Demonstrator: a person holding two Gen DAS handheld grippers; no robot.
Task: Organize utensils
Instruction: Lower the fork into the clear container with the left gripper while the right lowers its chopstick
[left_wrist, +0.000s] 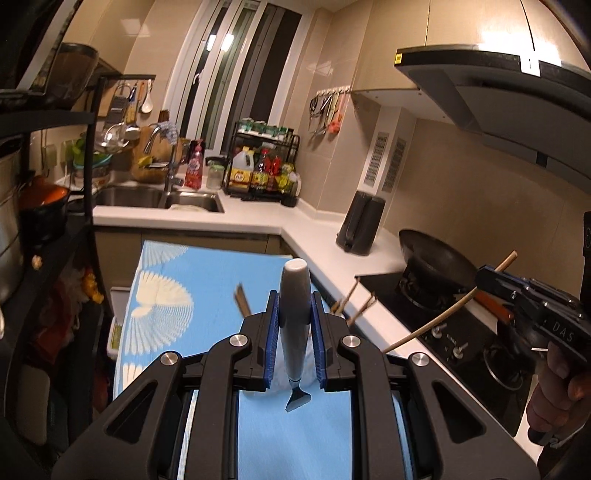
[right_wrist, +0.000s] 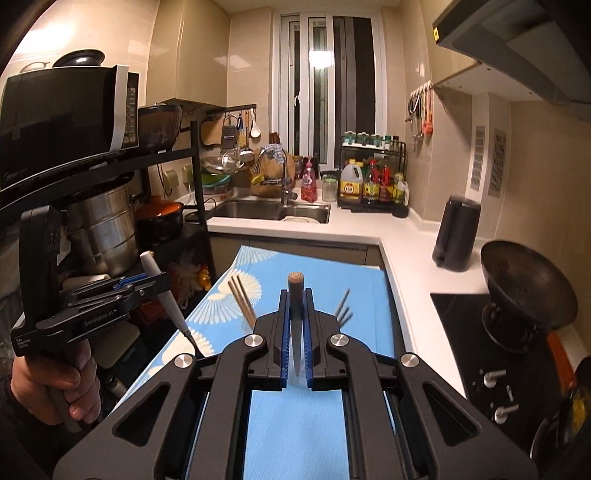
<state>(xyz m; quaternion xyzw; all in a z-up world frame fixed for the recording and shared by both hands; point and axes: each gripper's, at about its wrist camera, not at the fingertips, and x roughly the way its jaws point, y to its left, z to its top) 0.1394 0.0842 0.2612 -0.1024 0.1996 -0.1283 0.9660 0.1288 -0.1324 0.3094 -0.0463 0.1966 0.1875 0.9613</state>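
My left gripper (left_wrist: 294, 299) is shut on a pale grey-handled utensil (left_wrist: 293, 280) that stands upright between the blue pads. Its metal neck shows below and its head is hidden. The right wrist view shows the same left gripper (right_wrist: 166, 278) and utensil (right_wrist: 162, 291) at the left, held by a hand. My right gripper (right_wrist: 295, 295) is shut on a thin wooden chopstick (right_wrist: 295, 280), seen end-on. In the left wrist view the right gripper (left_wrist: 482, 275) holds that chopstick (left_wrist: 443, 317) slanted above the stove. Both grippers hang above a blue cloth (right_wrist: 295, 424).
Several more chopsticks (right_wrist: 242, 299) and grey metal utensils (right_wrist: 343, 306) stick up from the blue cloth ahead, blurred. A wok (right_wrist: 524, 284) sits on the stove at the right, a black kettle (right_wrist: 456, 232) on the white counter, and a shelf with pots (right_wrist: 103, 229) on the left.
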